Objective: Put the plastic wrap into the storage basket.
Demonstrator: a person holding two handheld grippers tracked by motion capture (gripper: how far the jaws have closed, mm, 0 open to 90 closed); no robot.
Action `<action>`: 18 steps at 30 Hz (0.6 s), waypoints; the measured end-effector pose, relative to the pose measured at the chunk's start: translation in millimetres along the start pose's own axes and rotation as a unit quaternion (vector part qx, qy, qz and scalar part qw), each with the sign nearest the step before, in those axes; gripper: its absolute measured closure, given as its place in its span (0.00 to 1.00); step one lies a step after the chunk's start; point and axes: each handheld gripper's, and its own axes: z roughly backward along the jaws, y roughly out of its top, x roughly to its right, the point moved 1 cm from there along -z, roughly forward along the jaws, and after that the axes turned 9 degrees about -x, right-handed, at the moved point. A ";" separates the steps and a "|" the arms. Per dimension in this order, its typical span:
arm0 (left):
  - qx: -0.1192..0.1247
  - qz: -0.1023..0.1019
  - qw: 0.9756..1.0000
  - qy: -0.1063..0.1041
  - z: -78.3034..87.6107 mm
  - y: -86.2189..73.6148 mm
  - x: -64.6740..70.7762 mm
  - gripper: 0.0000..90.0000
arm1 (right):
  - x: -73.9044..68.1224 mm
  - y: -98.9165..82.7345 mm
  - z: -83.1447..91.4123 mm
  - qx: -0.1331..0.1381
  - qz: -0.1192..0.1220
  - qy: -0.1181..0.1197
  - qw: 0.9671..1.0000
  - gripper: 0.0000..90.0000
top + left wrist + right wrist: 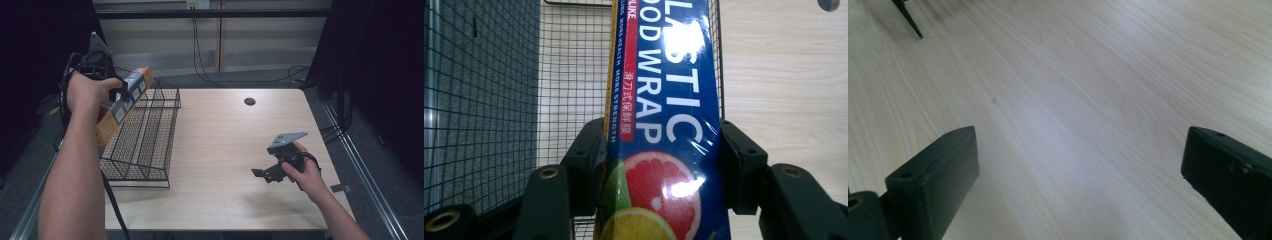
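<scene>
Holding one long blue plastic-wrap box [664, 120] over one black wire basket [145, 145], left gripper [659, 150] fingers clamp it; right gripper [1078, 170] fingers gape empty above the pale wooden worktop [225, 150].

Dim, dark-edged high view; glare on the box [664, 150]; close jaws blurred.

This looks like a lab or test room set up for recording, not a home. A plain light-wood table [230, 150] stands on grey carpet, with black curtains hanging at nine and three o'clock. At twelve o'clock, a bare panelled wall carries a socket [197, 4], and loose black cables [210, 75] trail down it and across the floor. Metal rails [360, 165] run along both table sides.
</scene>
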 end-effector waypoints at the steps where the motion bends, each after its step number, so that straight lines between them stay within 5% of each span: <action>1: 0.000 0.000 1.000 0.002 0.2 -0.1 -0.7 0.50 | 0.1 0.0 0.1 0.002 0.000 0.000 1.000 0.02; 18: 0.004 0.034 0.999 0.019 1.9 -5.7 -15.7 0.50 | -1.6 0.1 -2.3 -0.005 0.002 0.002 1.000 0.02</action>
